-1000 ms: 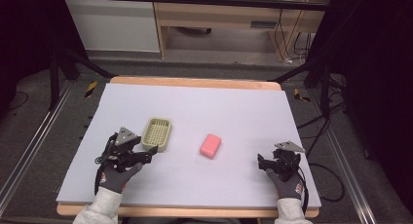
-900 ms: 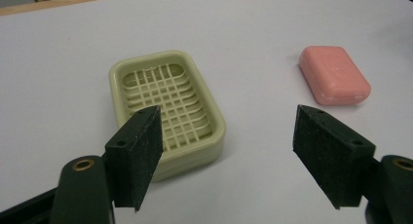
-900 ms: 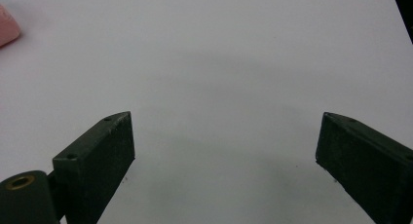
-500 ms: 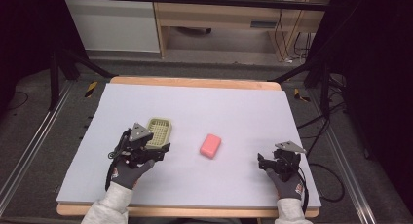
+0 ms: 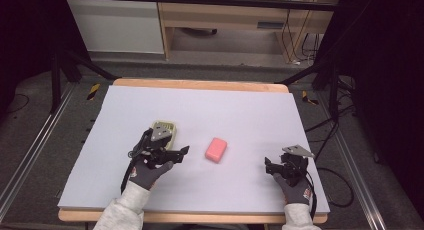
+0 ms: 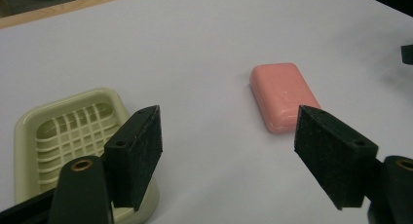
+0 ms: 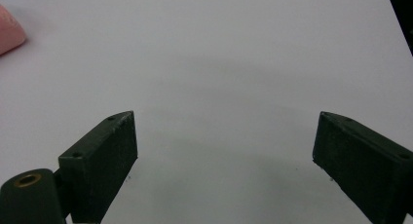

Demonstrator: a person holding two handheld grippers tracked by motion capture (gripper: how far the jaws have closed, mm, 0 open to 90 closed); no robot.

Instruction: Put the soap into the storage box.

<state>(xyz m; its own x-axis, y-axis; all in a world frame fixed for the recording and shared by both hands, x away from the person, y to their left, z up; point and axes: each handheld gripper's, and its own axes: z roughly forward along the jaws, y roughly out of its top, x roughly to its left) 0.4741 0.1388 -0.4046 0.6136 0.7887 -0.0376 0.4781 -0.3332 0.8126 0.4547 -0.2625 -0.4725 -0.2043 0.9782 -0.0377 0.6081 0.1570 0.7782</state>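
A pink bar of soap (image 5: 216, 149) (image 6: 283, 96) lies flat on the white table sheet (image 5: 240, 115) near the middle. A pale green slatted soap dish (image 5: 165, 128) (image 6: 68, 136) sits to its left. My left gripper (image 5: 179, 153) (image 6: 229, 156) is open, hovering just right of the dish, its jaws pointing toward the soap with a gap between them and it. My right gripper (image 5: 269, 167) (image 7: 224, 160) is open and empty at the front right, low over bare sheet; a corner of the soap (image 7: 10, 31) shows at its view's upper left.
The wooden table edge (image 5: 200, 84) runs along the far side. Beyond it stand a wooden cabinet (image 5: 225, 20) and dark frame legs (image 5: 65, 65). Cables (image 5: 325, 140) hang off the right side.
My left gripper has moved right and forward, from left of the dish to over its near right side, turning toward the soap. The right gripper has stayed put.
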